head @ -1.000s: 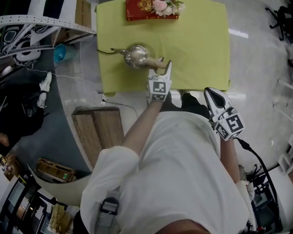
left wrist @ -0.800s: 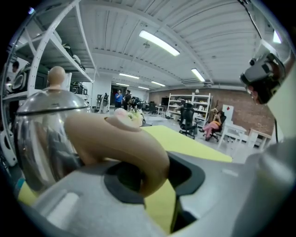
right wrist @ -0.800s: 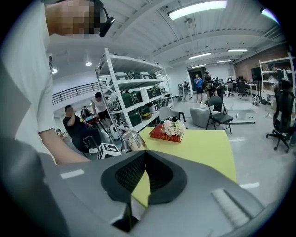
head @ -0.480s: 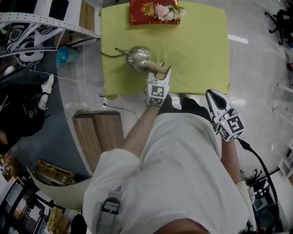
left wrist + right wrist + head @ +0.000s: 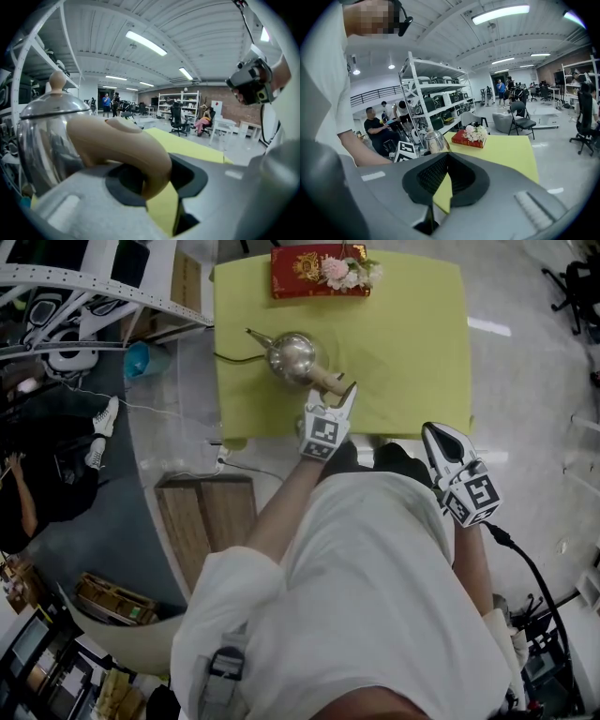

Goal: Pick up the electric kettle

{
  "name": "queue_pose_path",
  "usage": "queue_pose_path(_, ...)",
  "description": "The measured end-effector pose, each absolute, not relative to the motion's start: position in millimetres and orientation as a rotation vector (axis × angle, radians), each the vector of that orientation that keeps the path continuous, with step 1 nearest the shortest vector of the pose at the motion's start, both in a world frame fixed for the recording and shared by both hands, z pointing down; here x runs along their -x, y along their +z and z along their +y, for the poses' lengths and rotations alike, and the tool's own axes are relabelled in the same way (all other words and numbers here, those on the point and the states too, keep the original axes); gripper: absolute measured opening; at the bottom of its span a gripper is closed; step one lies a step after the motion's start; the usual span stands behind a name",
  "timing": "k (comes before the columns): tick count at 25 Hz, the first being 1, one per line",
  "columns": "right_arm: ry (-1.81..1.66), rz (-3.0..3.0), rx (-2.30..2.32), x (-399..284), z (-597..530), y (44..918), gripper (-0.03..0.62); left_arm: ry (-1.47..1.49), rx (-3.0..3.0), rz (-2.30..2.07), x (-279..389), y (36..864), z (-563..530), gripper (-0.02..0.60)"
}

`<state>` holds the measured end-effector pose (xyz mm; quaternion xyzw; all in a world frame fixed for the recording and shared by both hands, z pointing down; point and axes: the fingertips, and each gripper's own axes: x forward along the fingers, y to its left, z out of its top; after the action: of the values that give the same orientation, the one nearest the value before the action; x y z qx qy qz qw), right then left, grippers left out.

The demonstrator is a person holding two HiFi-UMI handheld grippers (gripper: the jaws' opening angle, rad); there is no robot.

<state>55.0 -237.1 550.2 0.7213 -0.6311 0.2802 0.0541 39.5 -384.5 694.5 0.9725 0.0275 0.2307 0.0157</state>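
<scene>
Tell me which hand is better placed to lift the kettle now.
Left. The left tongs are closed on the tan handle of the kettle. The right tongs hold nothing and hang near the person's body, short of the yellow table.

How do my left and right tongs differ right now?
The left tongs clamp the kettle by its tan handle; the right tongs are closed on nothing. The left tongs reach over the yellow table; the right tongs hang near its front edge. Both point toward the table.
</scene>
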Motion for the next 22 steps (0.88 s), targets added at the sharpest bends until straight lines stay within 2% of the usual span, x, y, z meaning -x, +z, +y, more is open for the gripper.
queue_pose_path(10, 0.876, -1.886, -2.274, -63.9, -219.2, 557.1, 0.005, 0.733, -3.048, 0.266, -40.8, 669.7, -369.2, 0.123)
queue_pose_path(22, 0.891, -1.882, -2.323, -97.4, -205.0, 561.4, 0.005, 0.76, -3.05, 0.503, -82.7, 647.4, -333.3, 0.124)
